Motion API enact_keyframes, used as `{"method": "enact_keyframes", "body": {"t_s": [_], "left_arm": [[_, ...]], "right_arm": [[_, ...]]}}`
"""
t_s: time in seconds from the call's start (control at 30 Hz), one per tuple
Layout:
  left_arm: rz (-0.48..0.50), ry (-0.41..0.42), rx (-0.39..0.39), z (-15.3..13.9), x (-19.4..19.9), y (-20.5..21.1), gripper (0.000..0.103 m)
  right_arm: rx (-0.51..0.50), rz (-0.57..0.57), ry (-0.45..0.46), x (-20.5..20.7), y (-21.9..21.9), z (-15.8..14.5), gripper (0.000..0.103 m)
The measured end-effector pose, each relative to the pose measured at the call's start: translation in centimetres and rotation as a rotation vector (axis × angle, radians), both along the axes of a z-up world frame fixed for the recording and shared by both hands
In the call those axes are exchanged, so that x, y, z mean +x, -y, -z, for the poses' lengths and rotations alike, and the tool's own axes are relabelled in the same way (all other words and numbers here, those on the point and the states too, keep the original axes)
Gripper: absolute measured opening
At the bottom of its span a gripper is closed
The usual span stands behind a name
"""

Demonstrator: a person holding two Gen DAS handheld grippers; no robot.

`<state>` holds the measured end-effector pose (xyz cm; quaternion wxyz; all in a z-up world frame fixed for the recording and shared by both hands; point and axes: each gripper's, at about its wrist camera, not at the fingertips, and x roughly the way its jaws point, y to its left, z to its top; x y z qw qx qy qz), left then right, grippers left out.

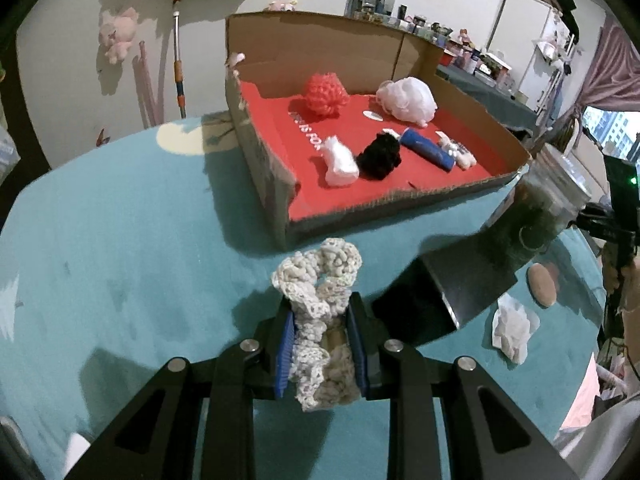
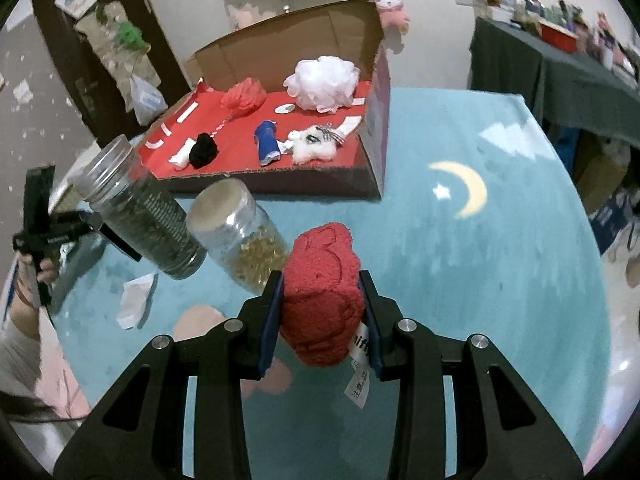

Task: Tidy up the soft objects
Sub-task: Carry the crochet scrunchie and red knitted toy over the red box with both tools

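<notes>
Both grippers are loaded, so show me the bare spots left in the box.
In the cardboard box, red floor lies bare between the red pompom and blue roll, and at the near left corner. The front row, black pompom to white plush, is crowded.

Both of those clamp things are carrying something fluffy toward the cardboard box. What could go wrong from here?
The white crocheted scrunchie droops well past the left gripper's fingers, so it might snag on the cardboard box wall. Two glass jars stand between the right gripper, which holds the red plush piece, and the box, so a low pass might tip one.
</notes>
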<state>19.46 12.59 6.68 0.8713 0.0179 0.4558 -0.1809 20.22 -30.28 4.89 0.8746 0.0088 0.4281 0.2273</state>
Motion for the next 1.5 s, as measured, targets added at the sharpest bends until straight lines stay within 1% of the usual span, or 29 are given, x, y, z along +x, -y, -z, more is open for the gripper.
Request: {"method": "enact_keyframes", "body": {"t_s": [0.07, 0.23, 0.37, 0.53, 0.63, 0.73, 0.87, 0.97, 1.03, 1.2, 1.27, 1.4, 1.5], "left_arm": [[0.016, 0.006, 0.008, -0.7, 0.5, 0.2, 0.026], [0.048, 0.025, 0.020, -2.4, 1.7, 0.9, 0.026], [0.057, 0.011, -0.004, -3.4, 3.4, 1.6, 0.026], [0.057, 0.006, -0.003, -4.6, 5.9, 3.4, 0.026], [0.036, -0.017, 0.003, -5.0, 8.1, 4.6, 0.026], [0.031, -0.045, 0.005, -5.0, 10.0, 5.6, 0.026], [0.017, -0.075, 0.029, -4.2, 12.9, 7.2, 0.026], [0.011, -0.116, 0.048, -3.2, 14.6, 8.2, 0.026], [0.009, -0.128, 0.066, -2.7, 15.4, 8.8, 0.026], [-0.006, -0.159, 0.133, -1.2, 17.5, 9.7, 0.026], [-0.013, -0.163, 0.150, -1.0, 18.3, 9.8, 0.026], [-0.017, -0.161, 0.186, -0.6, 19.8, 10.0, 0.027], [-0.021, -0.169, 0.191, -0.2, 20.8, 10.0, 0.027]], "right_arm": [[-0.030, -0.014, 0.009, 0.7, -0.5, -0.4, 0.034], [-0.057, -0.048, 0.019, 2.4, -1.4, -1.4, 0.034], [-0.080, -0.076, 0.048, 3.5, -2.3, -2.7, 0.034], [-0.060, -0.086, 0.079, 5.6, -3.2, -4.8, 0.034], [-0.029, -0.092, 0.094, 7.1, -4.0, -6.3, 0.034], [-0.007, -0.092, 0.099, 8.7, -5.1, -7.3, 0.034], [0.003, -0.100, 0.083, 11.4, -7.3, -7.9, 0.034], [0.016, -0.100, 0.035, 13.8, -9.0, -7.4, 0.034], [0.006, -0.079, -0.001, 15.5, -9.9, -6.6, 0.034], [-0.042, -0.063, -0.134, 19.2, -12.3, -3.3, 0.034], [-0.068, -0.071, -0.168, 20.1, -13.1, -2.3, 0.034], [-0.131, -0.091, -0.186, 21.2, -14.3, -1.0, 0.034], [-0.157, -0.091, -0.200, 21.9, -14.8, -0.4, 0.034]]}}
